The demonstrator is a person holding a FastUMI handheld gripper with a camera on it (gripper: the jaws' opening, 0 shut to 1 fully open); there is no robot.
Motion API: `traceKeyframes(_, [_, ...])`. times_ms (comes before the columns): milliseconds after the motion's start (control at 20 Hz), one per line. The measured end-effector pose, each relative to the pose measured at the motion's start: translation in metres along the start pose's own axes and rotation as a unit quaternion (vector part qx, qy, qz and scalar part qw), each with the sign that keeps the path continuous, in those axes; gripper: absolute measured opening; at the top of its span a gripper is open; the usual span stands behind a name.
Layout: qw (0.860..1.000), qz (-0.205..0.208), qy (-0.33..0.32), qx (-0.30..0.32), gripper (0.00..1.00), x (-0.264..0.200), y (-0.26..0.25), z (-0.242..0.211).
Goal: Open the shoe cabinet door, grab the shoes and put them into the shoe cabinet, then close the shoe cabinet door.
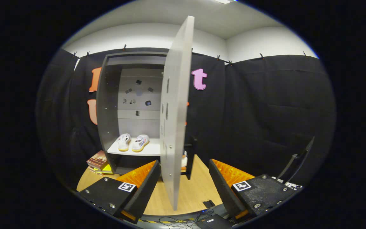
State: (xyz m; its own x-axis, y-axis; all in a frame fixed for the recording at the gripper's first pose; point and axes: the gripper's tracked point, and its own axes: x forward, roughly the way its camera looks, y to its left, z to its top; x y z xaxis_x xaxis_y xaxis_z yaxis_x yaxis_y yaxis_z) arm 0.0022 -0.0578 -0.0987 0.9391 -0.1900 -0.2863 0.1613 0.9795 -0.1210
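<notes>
gripper view, tongs [184,178] spread around one door [175,121] edge, two shoes [132,142] shelved

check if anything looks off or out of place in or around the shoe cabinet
Nothing stands out. The shoes sit upright, side by side on the shelf. The cabinet door stands open, its edge between the fingers of the open claw. Books lie stacked left of the cabinet.
</notes>
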Motion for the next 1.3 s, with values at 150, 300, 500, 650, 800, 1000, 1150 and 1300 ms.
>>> traceKeyframes(150, [1.000, -0.017, 0.016, 0.006, 0.95, 0.017, -0.014, -0.013])
traceKeyframes(300, [1.000, -0.022, 0.016, 0.014, 0.96, 0.042, -0.017, -0.011])
traceKeyframes(500, [0.999, -0.033, -0.006, 0.017, 0.93, 0.052, -0.024, 0.006])
traceKeyframes(650, [0.999, -0.025, -0.007, 0.020, 0.92, 0.052, -0.022, 0.007])
traceKeyframes(800, [0.999, -0.022, -0.004, 0.032, 0.92, 0.055, -0.025, 0.010])
traceKeyframes(1000, [0.999, -0.019, -0.008, 0.038, 0.93, 0.052, -0.024, 0.022])
traceKeyframes(1150, [0.999, -0.028, -0.026, 0.034, 0.93, 0.047, -0.026, 0.040])
traceKeyframes(1300, [0.999, -0.030, -0.025, 0.026, 0.92, 0.043, -0.021, 0.046])
